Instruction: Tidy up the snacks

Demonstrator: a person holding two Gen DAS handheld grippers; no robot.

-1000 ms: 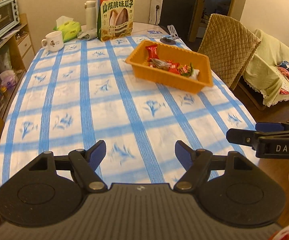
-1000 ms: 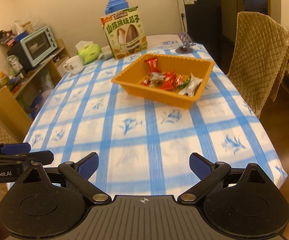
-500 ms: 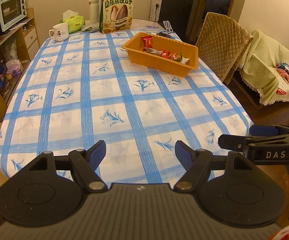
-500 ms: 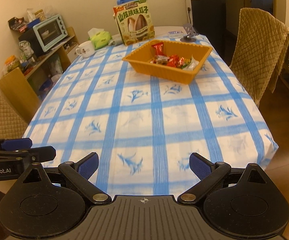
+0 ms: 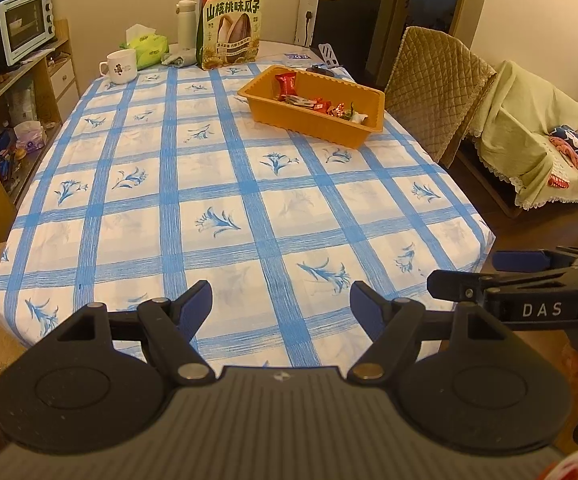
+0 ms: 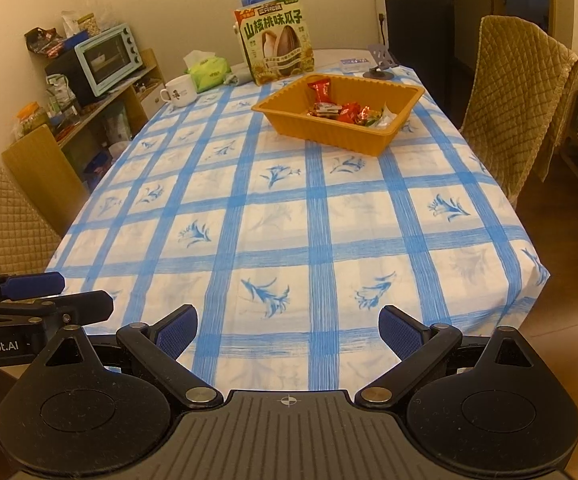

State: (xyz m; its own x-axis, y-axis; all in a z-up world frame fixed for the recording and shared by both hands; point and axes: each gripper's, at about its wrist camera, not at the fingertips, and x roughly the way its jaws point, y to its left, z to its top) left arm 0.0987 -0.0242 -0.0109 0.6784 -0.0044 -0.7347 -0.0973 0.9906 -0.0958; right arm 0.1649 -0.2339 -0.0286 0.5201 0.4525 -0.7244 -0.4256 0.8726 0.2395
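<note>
Snacks [image 5: 318, 105] all sit in orange tray [image 5: 309, 124], cloth bare, so job looks done; my left gripper [image 5: 281, 304] and right gripper [image 6: 287, 330] released, empty

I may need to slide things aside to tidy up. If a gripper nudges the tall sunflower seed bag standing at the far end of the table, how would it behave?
The sunflower seed bag stands upright on a narrow base and rises well above the orange tray, so a high push would probably tip it. It looks like soft printed film, likely to crumple and slip between fingers.
</note>
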